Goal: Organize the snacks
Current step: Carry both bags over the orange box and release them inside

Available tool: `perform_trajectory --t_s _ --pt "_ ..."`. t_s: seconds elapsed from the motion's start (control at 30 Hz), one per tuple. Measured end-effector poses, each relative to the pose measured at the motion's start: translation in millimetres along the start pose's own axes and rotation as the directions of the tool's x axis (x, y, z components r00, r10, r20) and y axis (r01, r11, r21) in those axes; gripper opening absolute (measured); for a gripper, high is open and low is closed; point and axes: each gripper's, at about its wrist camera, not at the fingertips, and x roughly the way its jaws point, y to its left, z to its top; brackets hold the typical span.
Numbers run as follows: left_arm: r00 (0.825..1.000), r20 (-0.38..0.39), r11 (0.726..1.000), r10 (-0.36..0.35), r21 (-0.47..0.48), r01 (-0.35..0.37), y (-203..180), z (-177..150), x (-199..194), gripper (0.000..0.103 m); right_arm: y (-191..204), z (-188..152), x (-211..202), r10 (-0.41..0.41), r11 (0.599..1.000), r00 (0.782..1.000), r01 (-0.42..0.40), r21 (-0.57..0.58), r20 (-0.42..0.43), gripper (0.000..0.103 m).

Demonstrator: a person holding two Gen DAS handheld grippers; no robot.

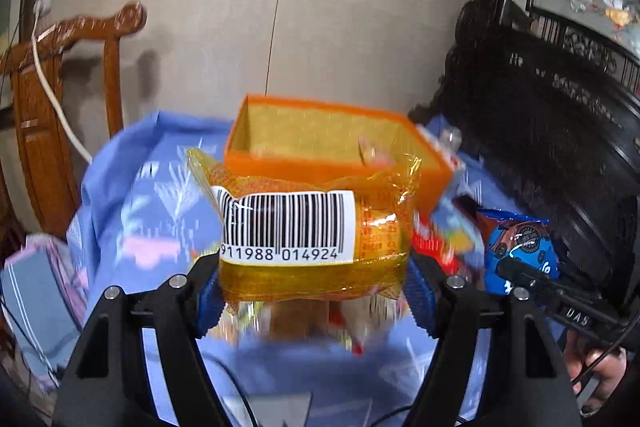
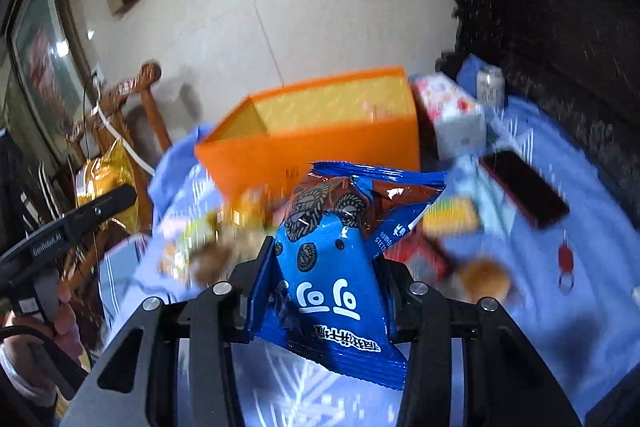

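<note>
Black phone (image 2: 524, 189) shows only from right wrist.

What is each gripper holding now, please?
Left gripper: closed on the yellow snack pack.
Right gripper: closed on the blue cookie bag.

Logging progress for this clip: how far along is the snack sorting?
Early to midway. Done: hardly anything shows inside the orange open-topped box. In hand: left tool grips a yellow barcoded packet; right tool grips a blue cookie bag. Left: loose snacks on the blue cloth.
</note>
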Motion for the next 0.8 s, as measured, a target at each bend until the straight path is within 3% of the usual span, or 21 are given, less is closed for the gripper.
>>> perform_trajectory --t_s 0.33,0.57,0.6,0.67,0.7,0.73,0.8 --pt "0.996 0.082 0.998 -0.021 0.061 0.016 -2.8 123.5 47.6 0.072 6.5 121.4 30.6 0.013 0.996 0.988 0.001 -0.088 0.154 0.045" --pt "0.996 0.088 0.996 0.016 0.081 -0.024 -2.6 180.2 103.9 0.073 7.8 171.9 80.9 0.014 0.994 0.987 0.004 -0.111 0.158 0.045" --pt "0.996 0.089 0.996 0.028 0.085 -0.035 -2.6 184.8 110.7 0.075 8.7 177.9 91.6 0.020 0.993 0.989 -0.003 -0.117 0.146 0.047" --pt "0.994 0.063 0.991 0.088 0.098 -0.094 0.5 191.3 133.3 0.098 12.0 186.1 112.0 0.014 0.991 0.995 -0.001 -0.137 0.098 0.063" --pt "0.990 0.037 0.986 0.138 0.093 -0.141 2.3 191.4 141.5 0.098 12.6 186.4 119.7 -0.024 0.990 0.997 0.034 -0.139 0.077 0.073" --pt "0.985 0.001 0.982 0.174 0.076 -0.173 6.2 187.9 146.0 0.098 12.5 183.2 119.4 -0.052 0.989 0.995 0.062 -0.132 0.083 0.077" --pt "0.990 -0.001 0.988 0.143 0.053 -0.143 11.6 176.6 140.2 0.099 10.8 172.6 108.4 -0.023 0.991 0.992 0.038 -0.126 0.121 0.082"
